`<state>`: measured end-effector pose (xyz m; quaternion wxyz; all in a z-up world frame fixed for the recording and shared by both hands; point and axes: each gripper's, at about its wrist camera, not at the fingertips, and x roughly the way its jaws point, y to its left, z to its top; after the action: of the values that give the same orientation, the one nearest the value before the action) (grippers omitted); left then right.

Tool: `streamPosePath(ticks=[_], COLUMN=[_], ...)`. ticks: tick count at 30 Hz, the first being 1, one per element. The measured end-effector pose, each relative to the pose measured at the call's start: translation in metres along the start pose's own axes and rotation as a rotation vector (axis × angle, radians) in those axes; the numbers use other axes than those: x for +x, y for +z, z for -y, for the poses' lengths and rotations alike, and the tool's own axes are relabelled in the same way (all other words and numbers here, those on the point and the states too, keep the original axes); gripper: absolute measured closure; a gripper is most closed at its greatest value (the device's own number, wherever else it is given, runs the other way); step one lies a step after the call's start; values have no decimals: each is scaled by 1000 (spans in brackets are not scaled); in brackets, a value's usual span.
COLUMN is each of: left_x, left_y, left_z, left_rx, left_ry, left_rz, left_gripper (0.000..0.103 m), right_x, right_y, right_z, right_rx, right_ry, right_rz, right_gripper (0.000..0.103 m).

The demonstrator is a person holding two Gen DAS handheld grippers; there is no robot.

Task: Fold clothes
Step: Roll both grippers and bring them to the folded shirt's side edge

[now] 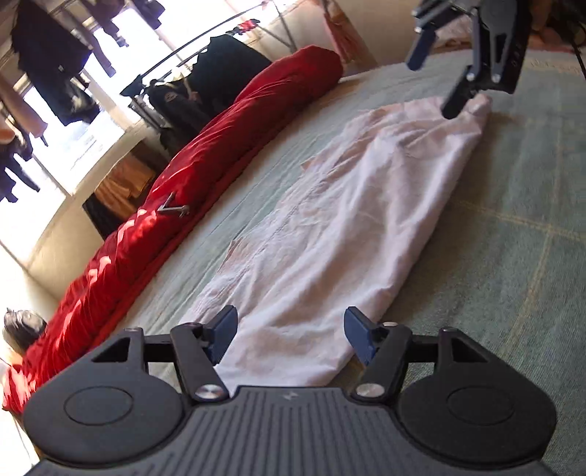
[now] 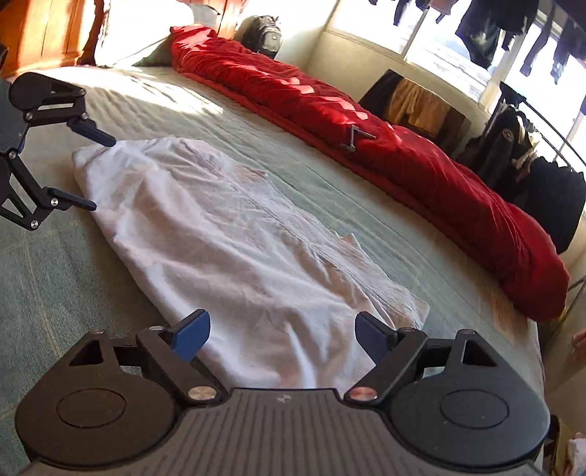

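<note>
My left claw (image 1: 291, 335) stands open and empty over one end of the white garment (image 1: 351, 219), folded long on the bed (image 1: 512, 227). My right claw (image 2: 282, 335) is open, empty, at the opposite end. Only its view shows a backpack (image 2: 262, 34) beyond the red quilt (image 2: 366, 139).

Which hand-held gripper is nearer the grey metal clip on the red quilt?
Neither clearly: the left hand-held gripper and right hand-held gripper sit open at opposite ends of the white garment, the clip roughly between them.
</note>
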<state>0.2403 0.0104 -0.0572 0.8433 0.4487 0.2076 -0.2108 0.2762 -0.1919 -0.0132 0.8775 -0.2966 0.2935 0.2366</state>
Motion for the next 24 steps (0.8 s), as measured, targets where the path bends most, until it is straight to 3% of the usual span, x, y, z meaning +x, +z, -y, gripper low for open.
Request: streamPosePath(ticks=[3,7,12,15,24], left_x=[11,24,45,48,46], left_y=[7,13,26,18,-28], left_z=[40,58,61,53,25], left_rx=[233,359,409,399,404], left_ry=[35,106,118,137,250], left_rz=[7,31,51,51,-71], left_gripper=[36,36,36,31,31], right_x=[13,34,54,56,41], right_y=[6,7,19,17,-42], right_z=[-47,-85,-95,-92,-34], right_rx=[-189,-381,-414,-434,-448], right_ry=[-26,-113,-127,-154,-348], right_rz=[-5,0,26,35,-83], right_gripper=[12,12,11,5,5])
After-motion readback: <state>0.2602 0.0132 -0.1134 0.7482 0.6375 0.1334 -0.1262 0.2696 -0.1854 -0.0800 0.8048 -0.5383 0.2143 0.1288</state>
